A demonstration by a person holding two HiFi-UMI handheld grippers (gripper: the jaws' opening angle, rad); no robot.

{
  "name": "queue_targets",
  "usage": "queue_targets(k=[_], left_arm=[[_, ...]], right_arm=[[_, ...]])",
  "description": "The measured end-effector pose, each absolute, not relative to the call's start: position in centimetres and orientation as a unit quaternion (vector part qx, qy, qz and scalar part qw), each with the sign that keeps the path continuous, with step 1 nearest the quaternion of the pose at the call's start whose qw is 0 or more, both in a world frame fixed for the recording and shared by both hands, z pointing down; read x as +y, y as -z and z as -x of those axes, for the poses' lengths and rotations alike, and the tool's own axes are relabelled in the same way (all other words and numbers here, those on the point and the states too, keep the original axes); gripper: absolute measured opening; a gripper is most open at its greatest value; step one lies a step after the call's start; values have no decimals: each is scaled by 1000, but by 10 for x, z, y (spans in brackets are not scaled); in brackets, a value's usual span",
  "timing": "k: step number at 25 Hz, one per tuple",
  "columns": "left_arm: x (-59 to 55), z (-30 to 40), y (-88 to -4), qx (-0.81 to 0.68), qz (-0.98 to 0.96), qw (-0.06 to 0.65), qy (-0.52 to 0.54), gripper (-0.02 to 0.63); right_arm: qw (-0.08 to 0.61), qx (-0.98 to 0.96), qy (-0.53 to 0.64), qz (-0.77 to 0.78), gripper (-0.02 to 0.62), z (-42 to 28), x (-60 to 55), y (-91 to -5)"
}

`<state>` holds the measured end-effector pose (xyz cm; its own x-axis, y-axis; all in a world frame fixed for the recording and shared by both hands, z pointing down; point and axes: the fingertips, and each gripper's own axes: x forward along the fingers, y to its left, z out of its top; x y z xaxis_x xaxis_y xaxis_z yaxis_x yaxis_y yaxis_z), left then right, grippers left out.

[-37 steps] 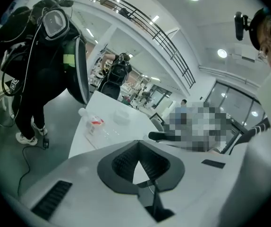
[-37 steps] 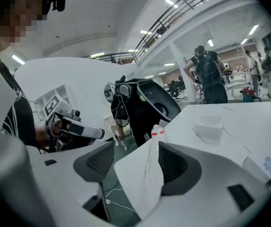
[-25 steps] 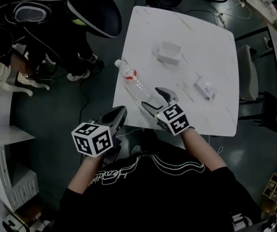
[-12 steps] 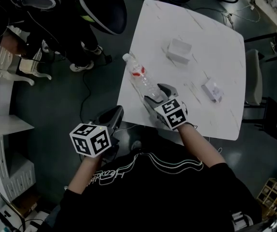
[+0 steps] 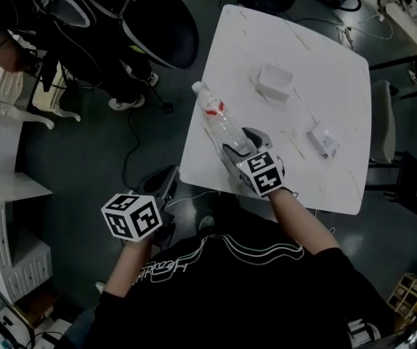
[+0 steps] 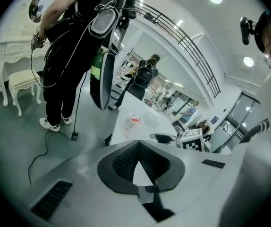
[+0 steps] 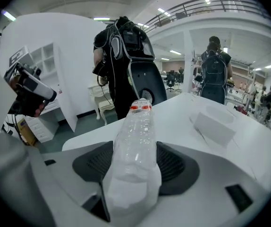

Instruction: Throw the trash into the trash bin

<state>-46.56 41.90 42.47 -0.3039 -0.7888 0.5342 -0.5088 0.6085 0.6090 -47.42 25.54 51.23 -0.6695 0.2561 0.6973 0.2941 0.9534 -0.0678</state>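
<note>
While the left gripper [image 6: 136, 145] hangs clenched and empty, the right gripper [image 5: 240, 142] sets parted jaws astride the bottle [image 5: 218, 118] on the tabletop [image 5: 325, 64]; closing should follow.

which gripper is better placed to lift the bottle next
Right. The right gripper has the plastic water bottle between its jaws on the white table; the left gripper hangs over the floor beside the table, jaws together.

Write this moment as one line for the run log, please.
right gripper: jaws open around bottle | bottle: lying on table | left gripper: jaws together, empty, off the table's edge
</note>
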Motion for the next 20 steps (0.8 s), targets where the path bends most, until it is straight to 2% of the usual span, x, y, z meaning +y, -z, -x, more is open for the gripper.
queue_targets(k=[10,20], left_arm=[[437,453,-411,-795,-415,408,171,6],[444,418,-381,-788,-456,384,155,6]], right_arm=[[353,-927,26,125,310,465,257,-486],[291,-954,13,72,310,426,254,-425]])
